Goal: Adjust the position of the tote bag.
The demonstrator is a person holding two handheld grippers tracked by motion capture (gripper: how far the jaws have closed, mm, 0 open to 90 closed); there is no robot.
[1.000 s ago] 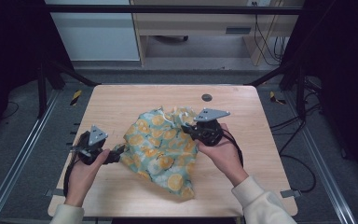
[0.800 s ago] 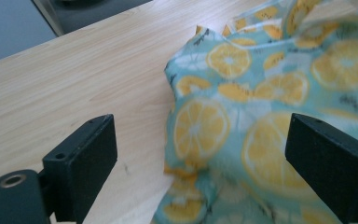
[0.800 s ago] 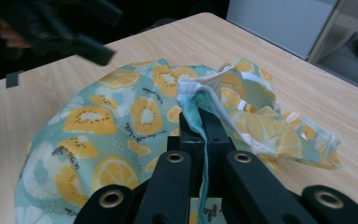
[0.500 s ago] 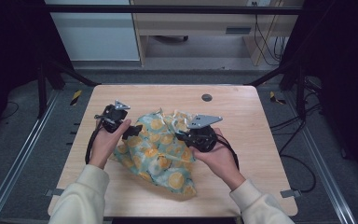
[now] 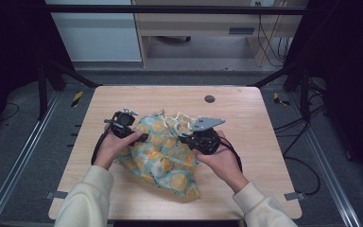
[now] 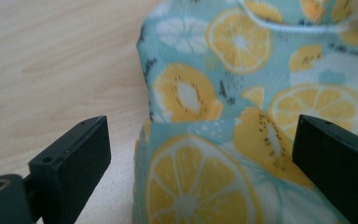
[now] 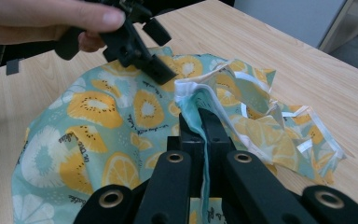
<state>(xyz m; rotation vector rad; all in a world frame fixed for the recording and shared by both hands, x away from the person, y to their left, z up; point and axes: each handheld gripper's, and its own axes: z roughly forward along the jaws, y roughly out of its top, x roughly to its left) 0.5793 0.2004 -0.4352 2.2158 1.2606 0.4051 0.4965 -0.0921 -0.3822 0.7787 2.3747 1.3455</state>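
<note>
A teal cloth (image 5: 163, 153) printed with orange and kiwi slices lies crumpled in the middle of the wooden table (image 5: 260, 123), white straps (image 7: 307, 144) trailing from its far side. My right gripper (image 5: 183, 138) is shut on a raised fold of the cloth (image 7: 193, 95), whose hem stands up between the jaws. My left gripper (image 5: 141, 137) is at the cloth's left edge with its jaws wide open. In the left gripper view a folded edge of the cloth (image 6: 205, 172) lies between the two pads (image 6: 74, 158), untouched. The right gripper view shows the left gripper (image 7: 161, 72) held by a hand just above the fabric.
A small dark round cap (image 5: 210, 99) sits in the tabletop near the far edge. Bare wood surrounds the cloth on every side. Beyond the table stand a pale cabinet (image 5: 99, 38) and a wooden desk (image 5: 203, 23); cables (image 5: 307, 156) hang at the right.
The left hand has carried its gripper from the table's near left up and rightward to the cloth's left edge. The right gripper has stayed shut on the fold, shifting slightly left.
</note>
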